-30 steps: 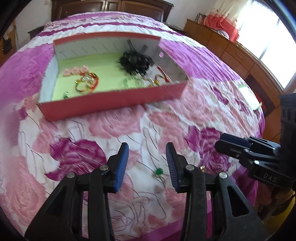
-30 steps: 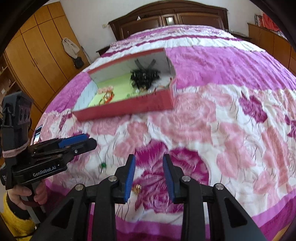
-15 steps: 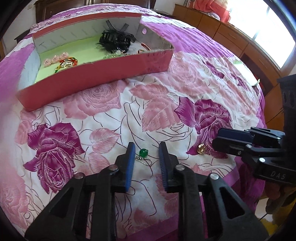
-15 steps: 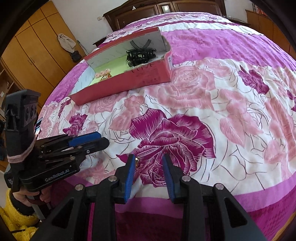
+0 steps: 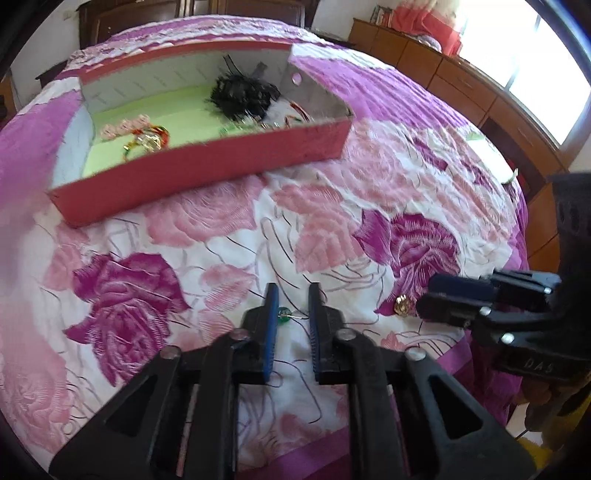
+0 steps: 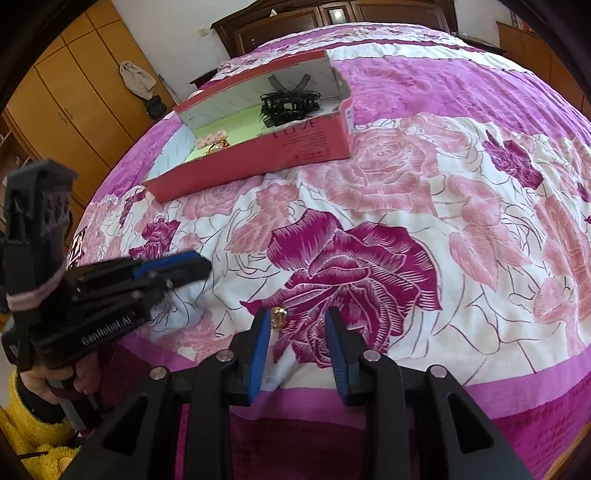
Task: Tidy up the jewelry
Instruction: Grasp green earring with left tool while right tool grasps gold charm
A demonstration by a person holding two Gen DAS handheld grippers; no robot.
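Observation:
A green bead earring (image 5: 284, 314) with a thin wire hook lies on the floral bedspread between the fingertips of my left gripper (image 5: 292, 300), which is open around it, the bead against the left finger. A small gold earring (image 6: 278, 316) lies just inside the left finger of my right gripper (image 6: 297, 321), also open. The gold earring shows in the left wrist view (image 5: 401, 305) just ahead of the right gripper's tips (image 5: 428, 302). The red box (image 5: 207, 173) with a green floor holds black hair clips (image 5: 240, 92), a pink bracelet and gold pieces.
The bed's front edge with a purple border (image 6: 480, 398) runs just under both grippers. Wooden wardrobes (image 6: 66, 96) stand to the left, a low wooden dresser (image 5: 461, 81) under the window to the right, and a dark headboard (image 6: 332, 14) behind.
Both grippers have dropped low to the bedspread and moved forward. The left now straddles the green earring; the right has the gold earring beside its left finger. Both stay open.

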